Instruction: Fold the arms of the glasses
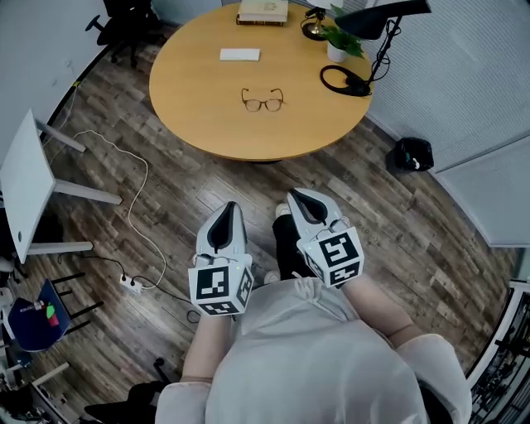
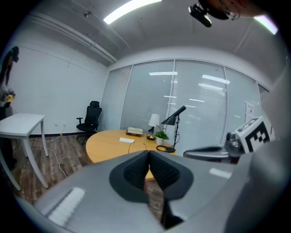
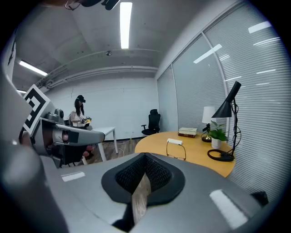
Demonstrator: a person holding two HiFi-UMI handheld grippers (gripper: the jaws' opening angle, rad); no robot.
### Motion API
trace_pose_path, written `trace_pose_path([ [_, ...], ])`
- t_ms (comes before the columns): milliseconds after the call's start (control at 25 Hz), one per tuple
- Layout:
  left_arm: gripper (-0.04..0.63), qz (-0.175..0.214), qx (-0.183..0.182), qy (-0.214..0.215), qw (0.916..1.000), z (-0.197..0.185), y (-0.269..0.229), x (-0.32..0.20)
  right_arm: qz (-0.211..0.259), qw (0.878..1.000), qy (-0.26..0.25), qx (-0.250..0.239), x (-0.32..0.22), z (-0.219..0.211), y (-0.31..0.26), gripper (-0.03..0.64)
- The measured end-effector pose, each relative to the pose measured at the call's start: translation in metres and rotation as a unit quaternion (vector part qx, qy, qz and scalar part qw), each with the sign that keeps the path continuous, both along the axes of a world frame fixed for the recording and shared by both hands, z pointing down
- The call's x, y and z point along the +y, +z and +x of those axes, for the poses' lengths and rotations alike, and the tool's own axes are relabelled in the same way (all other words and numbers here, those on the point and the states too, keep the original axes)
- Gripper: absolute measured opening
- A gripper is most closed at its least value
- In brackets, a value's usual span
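The glasses lie with their arms open on the round wooden table, ahead of me; in the right gripper view the glasses stand near the table's near edge. Both grippers are held close to my body over the wooden floor, well short of the table. My left gripper is shut with nothing in it, and its pads meet at the tip. My right gripper is likewise shut and empty. They point side by side toward the table.
On the table are a white flat box, a book, a potted plant, black headphones and a desk lamp. A black bag sits on the floor right; a white desk, cable and power strip left. A person stands far off.
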State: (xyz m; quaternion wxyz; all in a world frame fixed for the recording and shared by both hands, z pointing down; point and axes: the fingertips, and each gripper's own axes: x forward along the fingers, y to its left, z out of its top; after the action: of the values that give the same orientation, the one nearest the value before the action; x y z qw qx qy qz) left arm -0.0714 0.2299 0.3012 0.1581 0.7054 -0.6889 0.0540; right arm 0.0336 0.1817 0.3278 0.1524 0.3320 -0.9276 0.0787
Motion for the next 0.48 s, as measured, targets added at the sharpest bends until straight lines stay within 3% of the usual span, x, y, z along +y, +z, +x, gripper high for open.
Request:
trace_pose_path([
  [200,0.006,-0.012,-0.019,-0.007,0.9997,-0.019,0.006,-0.092,-0.021,1.0,-0.012,0.0,-0.098,-0.017,0.015,0.0],
  [480,0.006,-0.018,-0.016,-0.032,0.9992,-0.052,0.013,-0.22,-0.036,0.999,-0.03,0.013,-0.229,-0.041,0.022,0.0],
])
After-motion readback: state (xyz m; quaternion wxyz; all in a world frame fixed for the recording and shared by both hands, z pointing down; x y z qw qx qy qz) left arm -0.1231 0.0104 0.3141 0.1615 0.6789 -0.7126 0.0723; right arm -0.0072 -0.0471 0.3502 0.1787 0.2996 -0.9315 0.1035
